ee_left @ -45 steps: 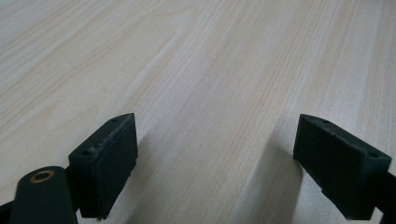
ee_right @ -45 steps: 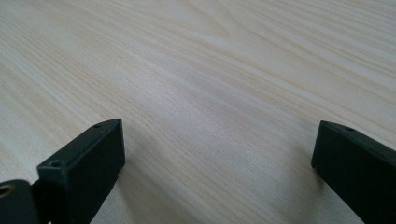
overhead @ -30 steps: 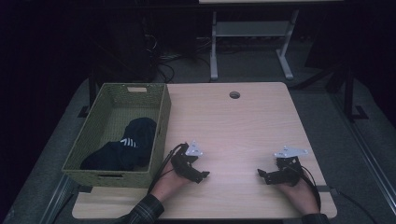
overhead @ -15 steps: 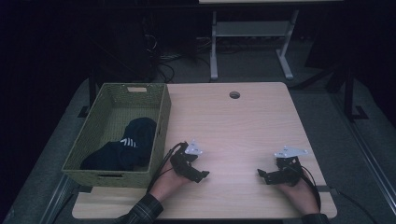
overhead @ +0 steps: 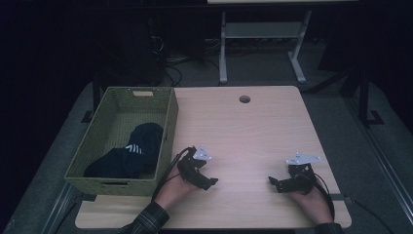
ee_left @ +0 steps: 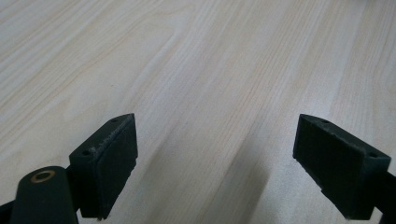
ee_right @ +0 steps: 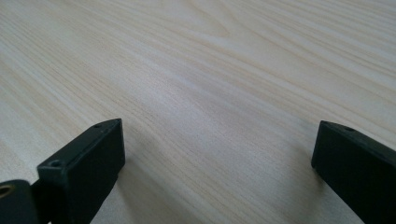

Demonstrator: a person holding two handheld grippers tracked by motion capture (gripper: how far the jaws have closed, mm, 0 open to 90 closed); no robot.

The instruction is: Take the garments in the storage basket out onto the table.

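My left gripper (overhead: 207,183) rests low on the pale wooden table (overhead: 253,131), near its front edge and just right of the basket. Its jaws stand wide open over bare wood in the left gripper view, left gripper (ee_left: 219,163). My right gripper (overhead: 273,184) lies at the front right of the table, pointing left. Its jaws are also spread wide with nothing between them, right gripper (ee_right: 219,168). A green woven basket (overhead: 102,122) sits at the table's left side with a dark garment (overhead: 134,151) bearing white stripes inside it.
A round cable hole (overhead: 244,99) lies near the table's far edge. Behind the table stands a white metal frame (overhead: 258,34) on a dark floor. Bare wood stretches between the two grippers and toward the back.
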